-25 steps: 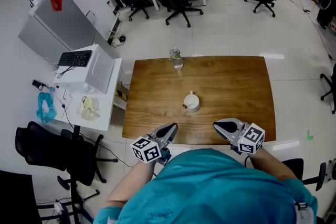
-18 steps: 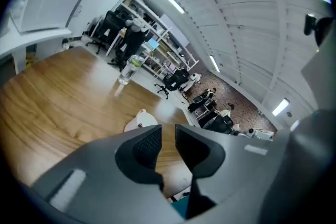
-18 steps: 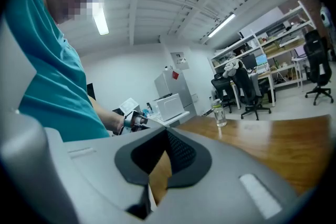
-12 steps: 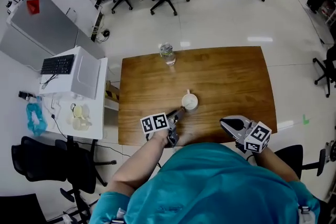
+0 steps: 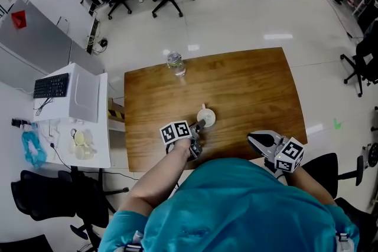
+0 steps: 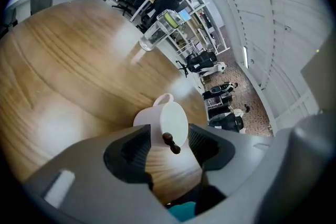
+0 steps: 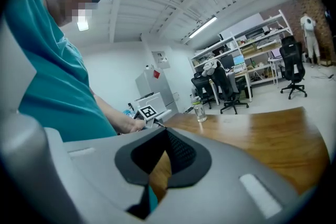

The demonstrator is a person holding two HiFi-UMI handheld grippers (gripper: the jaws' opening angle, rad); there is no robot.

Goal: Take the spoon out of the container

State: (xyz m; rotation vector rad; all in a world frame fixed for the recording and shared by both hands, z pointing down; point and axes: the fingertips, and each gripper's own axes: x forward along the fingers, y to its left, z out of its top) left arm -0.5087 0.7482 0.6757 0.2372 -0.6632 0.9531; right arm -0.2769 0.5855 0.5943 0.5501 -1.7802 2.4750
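Wooden bench (image 5: 248, 85): bare brown top that carries a white cup, with a clear glass jar (image 5: 175, 64) well apart at the far edge.
Container: the white cup (image 6: 168, 120) stands upright near the front edge of the bench, its loop handle turned away from the person.
Spoon (image 6: 170, 142): it stands in the cup and leans on the near rim; only a slim dark handle with a rounded end shows above the rim, the bowl is hidden inside.
Left gripper (image 6: 169, 134): just beside the cup, jaws opening wide; the spoon's handle end lies between the pads, and neither pad touches it.
Right gripper (image 7: 165, 134): held back at the person's side off the near bench edge, jaws together at the tips with nothing in them.
Handling, as judged: the spoon looks light and stiff, with a thin, smooth handle that could slip or swivel between flat pads.
Where to hold: on the dark handle just below its rounded end, clear of the rim.
Risk: the cup seems light and breakable; dragging the spoon against the rim could tip or slide it, so a straight lift up along the handle suits best.
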